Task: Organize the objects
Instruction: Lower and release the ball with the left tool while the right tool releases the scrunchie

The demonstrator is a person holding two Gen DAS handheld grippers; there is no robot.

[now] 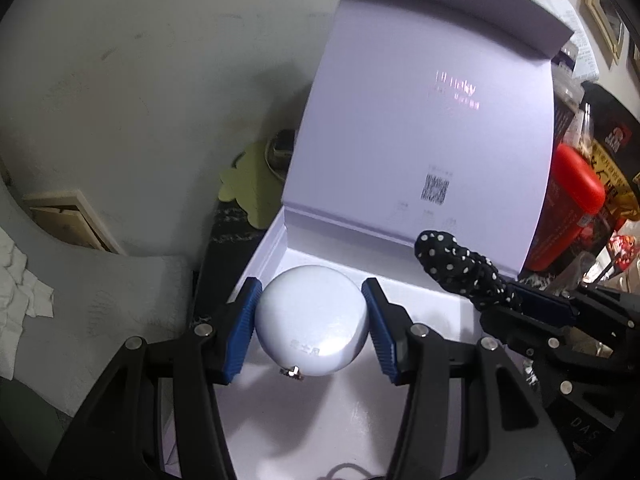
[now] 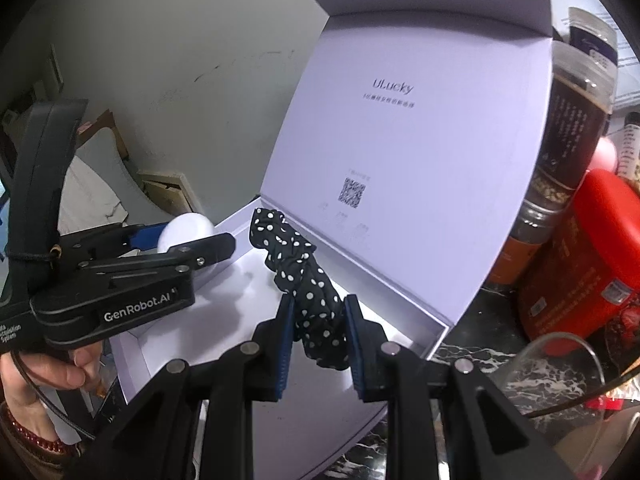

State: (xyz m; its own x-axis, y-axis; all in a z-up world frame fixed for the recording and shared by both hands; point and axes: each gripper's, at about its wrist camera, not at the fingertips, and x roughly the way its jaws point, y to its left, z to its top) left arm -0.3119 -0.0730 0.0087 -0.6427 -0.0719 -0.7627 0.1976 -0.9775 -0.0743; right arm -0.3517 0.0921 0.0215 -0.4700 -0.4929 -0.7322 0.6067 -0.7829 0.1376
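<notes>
Scrunchie (image 2: pixel 310 292) hides box (image 2: pixel 400 140) floor; right claw (image 2: pixel 318 344) pinches it.

Right gripper (image 2: pixel 316 340) fingers (image 2: pixel 285 344) pinch polka-dot scrunchie (image 2: pixel 304 280) over open white box (image 2: pixel 400 160).

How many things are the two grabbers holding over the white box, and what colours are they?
White: 1, the round white case in the left gripper
Black with white dots: 1, the scrunchie in the right gripper
Total: 2, both over the open white box
</notes>
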